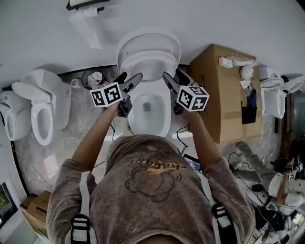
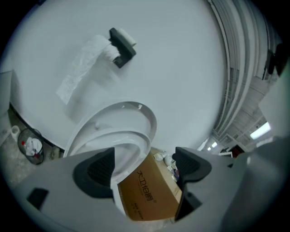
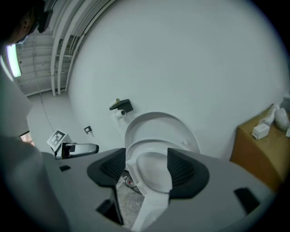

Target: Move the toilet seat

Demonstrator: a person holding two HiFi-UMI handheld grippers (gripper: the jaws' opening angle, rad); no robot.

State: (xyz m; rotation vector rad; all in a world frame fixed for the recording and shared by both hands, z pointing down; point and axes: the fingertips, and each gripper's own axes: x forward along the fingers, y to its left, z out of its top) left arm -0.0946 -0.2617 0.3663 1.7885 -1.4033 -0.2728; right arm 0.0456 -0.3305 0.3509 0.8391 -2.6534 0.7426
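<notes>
A white toilet stands against the wall, its lid (image 1: 148,42) upright and the seat ring (image 1: 151,66) raised and leaning a little off the lid above the bowl (image 1: 148,107). My left gripper (image 1: 129,78) hovers over the bowl's left side, open, clear of the seat. My right gripper (image 1: 175,76) hangs over the right side, also open. In the left gripper view the seat (image 2: 131,144) and lid (image 2: 113,118) show beyond the left gripper (image 2: 144,167), untouched. In the right gripper view the seat (image 3: 152,165) lies past the right gripper (image 3: 147,170), with nothing between the pads.
A tall cardboard box (image 1: 224,90) stands close on the toilet's right. A paper holder (image 1: 86,5) with a hanging strip is on the wall. A waste bin (image 1: 93,78) and a second toilet (image 1: 40,112) are at left. Cables and gear (image 1: 267,190) clutter the lower right.
</notes>
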